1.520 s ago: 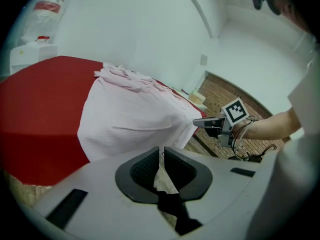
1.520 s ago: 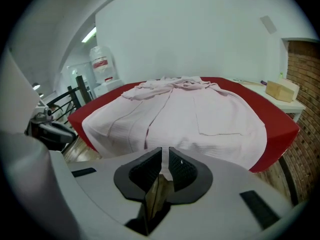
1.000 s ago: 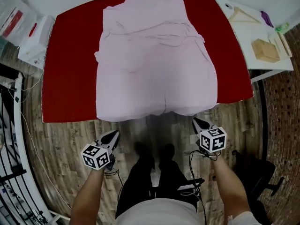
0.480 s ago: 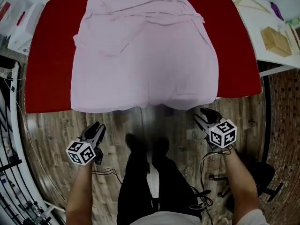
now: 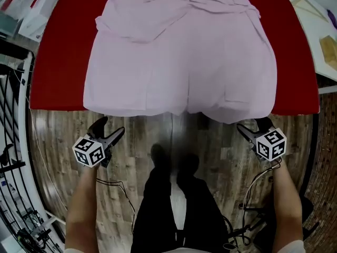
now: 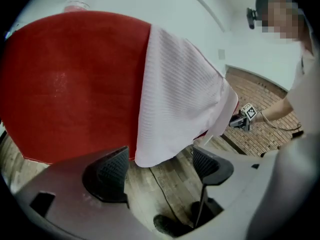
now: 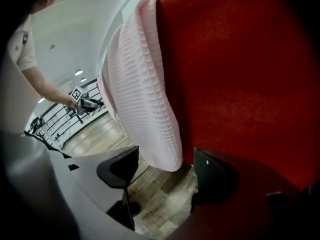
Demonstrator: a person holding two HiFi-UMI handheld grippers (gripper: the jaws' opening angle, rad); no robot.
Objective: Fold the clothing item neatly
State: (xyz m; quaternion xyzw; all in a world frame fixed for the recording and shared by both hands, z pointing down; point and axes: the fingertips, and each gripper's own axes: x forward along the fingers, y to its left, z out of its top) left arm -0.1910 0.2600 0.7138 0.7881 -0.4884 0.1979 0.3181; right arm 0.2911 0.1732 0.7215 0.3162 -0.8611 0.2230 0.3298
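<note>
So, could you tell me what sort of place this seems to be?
Probably an indoor work or test room rather than a home: a pink garment is spread on a red-covered table over wood-plank flooring, with black metal railing at the left and cables trailing on the floor.

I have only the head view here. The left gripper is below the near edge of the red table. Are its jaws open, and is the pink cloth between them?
Observer: The left gripper is open, and its jaws have just been opening. A hanging corner of the pink garment sits just ahead of the gap, and no pad touches it.
Operator: And the right one?
Observer: The right gripper has also just been opening wide. A rounded corner hangs off the red table ahead of its gap, and neither pad presses it.
Operator: What fabric is it?
Observer: Close up, it shows a ribbed, waffle-like weave.
</note>
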